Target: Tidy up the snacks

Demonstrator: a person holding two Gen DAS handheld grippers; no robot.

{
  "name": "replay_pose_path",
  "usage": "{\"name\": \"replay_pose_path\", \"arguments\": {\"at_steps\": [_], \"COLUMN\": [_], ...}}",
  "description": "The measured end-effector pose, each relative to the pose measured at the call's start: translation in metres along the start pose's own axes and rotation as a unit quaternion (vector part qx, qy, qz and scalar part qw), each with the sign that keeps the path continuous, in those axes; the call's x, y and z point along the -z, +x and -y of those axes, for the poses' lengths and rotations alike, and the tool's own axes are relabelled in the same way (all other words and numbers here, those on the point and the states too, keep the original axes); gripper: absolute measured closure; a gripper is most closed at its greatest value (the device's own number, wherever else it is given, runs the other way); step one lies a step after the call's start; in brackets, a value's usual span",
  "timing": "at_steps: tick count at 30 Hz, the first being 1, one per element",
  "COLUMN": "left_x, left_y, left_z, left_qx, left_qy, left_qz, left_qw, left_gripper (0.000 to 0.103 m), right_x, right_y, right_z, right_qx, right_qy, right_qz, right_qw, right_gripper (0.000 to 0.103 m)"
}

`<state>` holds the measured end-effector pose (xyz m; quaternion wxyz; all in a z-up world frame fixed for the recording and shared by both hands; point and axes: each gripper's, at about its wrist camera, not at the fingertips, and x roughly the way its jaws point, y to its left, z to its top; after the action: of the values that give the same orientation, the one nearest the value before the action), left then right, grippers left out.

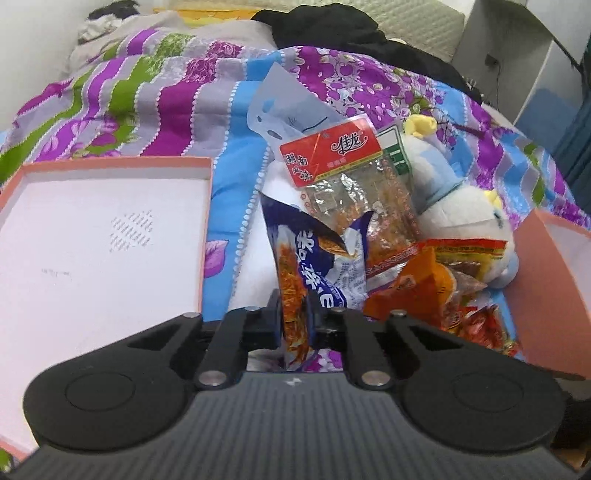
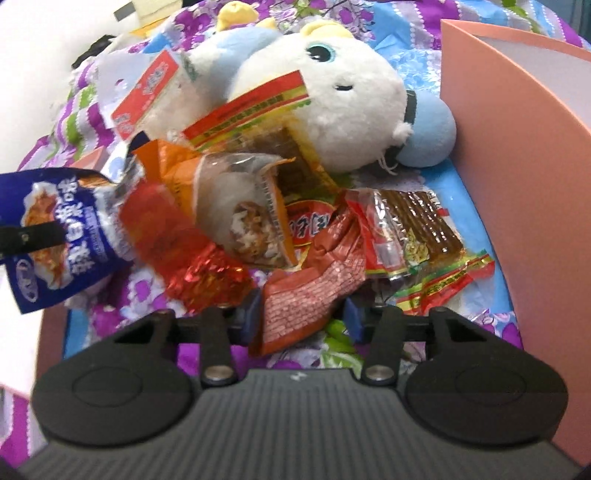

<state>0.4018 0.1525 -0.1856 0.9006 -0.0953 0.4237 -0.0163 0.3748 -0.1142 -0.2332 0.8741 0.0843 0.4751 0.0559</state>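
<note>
Purple, green and blue patchwork cloth covers the bed (image 1: 155, 99), and this quilt is the surface that carries everything. At the far side lie a dark garment (image 1: 332, 29) and a pale wall; on the right stands a white cupboard (image 1: 517, 40).

On the quilt at the left lies a flat pink box lid (image 1: 103, 236), white inside. A second pink box (image 2: 517, 122) stands at the right, just beside the snack pile. Between them lies a white and blue plush toy (image 2: 332, 110), and several packets lean on it, so it partly blocks the far end of the pile.

The snack pile (image 2: 280, 192) is in the middle of the bed: a clear packet with red label (image 1: 332, 155), yellow-red packets, an orange one and brown sticks in foil.

The left tongs (image 1: 295, 325) are closed tightly on the blue and white packet (image 1: 317, 266), which stands up between the pads. The right tongs (image 2: 301, 314) stand half open around an orange-red packet (image 2: 306, 295); whether the pads already press it, I cannot tell.
</note>
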Motion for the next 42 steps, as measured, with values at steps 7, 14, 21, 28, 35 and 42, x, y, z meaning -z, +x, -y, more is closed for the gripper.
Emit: {"name": "replay_pose_path", "arguments": {"at_steps": [7, 14, 21, 28, 35, 42], "left_x": [0.02, 0.06, 0.096, 0.126, 0.159, 0.193], "left_y": [-0.026, -0.053, -0.095, -0.141, -0.176, -0.202], "left_z": [0.009, 0.02, 0.023, 0.037, 0.051, 0.057], "left_qx": [-0.004, -0.008, -0.012, -0.016, -0.014, -0.006], "left_qy": [-0.001, -0.001, -0.04, -0.04, -0.048, -0.06], "left_qz": [0.013, 0.046, 0.071, 0.092, 0.101, 0.104], "left_qw": [0.9999, 0.9989, 0.9966, 0.9948, 0.9937, 0.9927], "left_gripper": [0.095, 0.096, 0.097, 0.097, 0.098, 0.1], "right_x": [0.02, 0.048, 0.073, 0.098, 0.132, 0.16], "right_y": [-0.028, -0.043, -0.081, -0.12, -0.148, -0.165], "right_z": [-0.006, -0.012, -0.009, -0.004, 0.009, 0.019], "right_qx": [-0.028, -0.052, -0.071, -0.072, -0.072, -0.064], "right_qy": [-0.022, -0.054, -0.073, -0.097, -0.097, -0.101], "right_qz": [0.009, 0.04, 0.064, 0.079, 0.076, 0.072], "right_qw": [0.999, 0.996, 0.993, 0.99, 0.99, 0.99], "right_gripper": [0.056, 0.058, 0.059, 0.059, 0.059, 0.059]}}
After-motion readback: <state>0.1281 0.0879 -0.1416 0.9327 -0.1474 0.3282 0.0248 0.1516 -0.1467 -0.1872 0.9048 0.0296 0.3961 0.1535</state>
